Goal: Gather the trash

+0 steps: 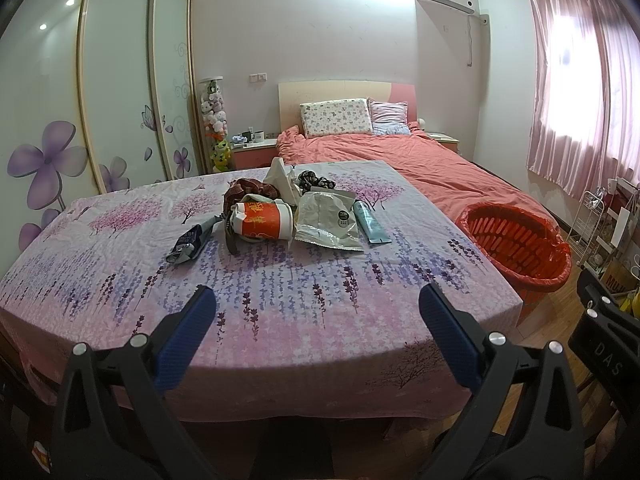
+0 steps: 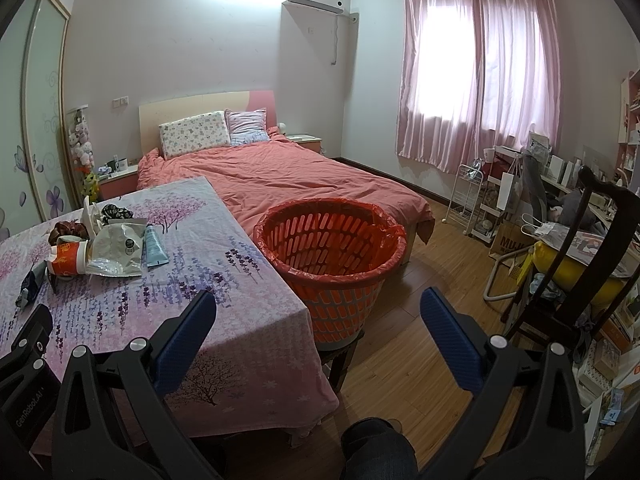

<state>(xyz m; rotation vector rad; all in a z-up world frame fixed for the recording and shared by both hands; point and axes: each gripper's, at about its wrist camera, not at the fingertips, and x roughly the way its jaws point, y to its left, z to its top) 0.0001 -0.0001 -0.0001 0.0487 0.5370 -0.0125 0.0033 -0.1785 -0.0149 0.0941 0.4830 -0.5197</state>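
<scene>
Orange is the colour that matters here: an orange-and-white paper cup (image 1: 262, 220) lies on its side in the middle of the trash pile, and an orange slatted basket (image 1: 516, 248) lined with a red bag waits just off the table's right edge, on what looks like a stool.

The pile sits on the far half of the flowered tablecloth (image 1: 280, 300), well apart from both my tongs. From my left gripper (image 1: 316, 336) it lies straight ahead and a little left; from my right gripper (image 2: 318, 340) it is far off to the left, with the basket nearly dead ahead. So I judge my left the nearer one for the first pick, and my right better placed for the drop.

Both tongs are spread wide and hold nothing.

The cup's long axis runs left to right across my left view, its mouth to the right. Beside it on the right lies a crumpled grey foil pouch (image 1: 328, 220), then a pale blue tube (image 1: 372, 222) pointing roughly away from me. Left of the cup is a dark crushed wrapper (image 1: 190, 242). Behind them sit brownish fabric, a white bag and something dark-patterned that I cannot make out clearly.
</scene>
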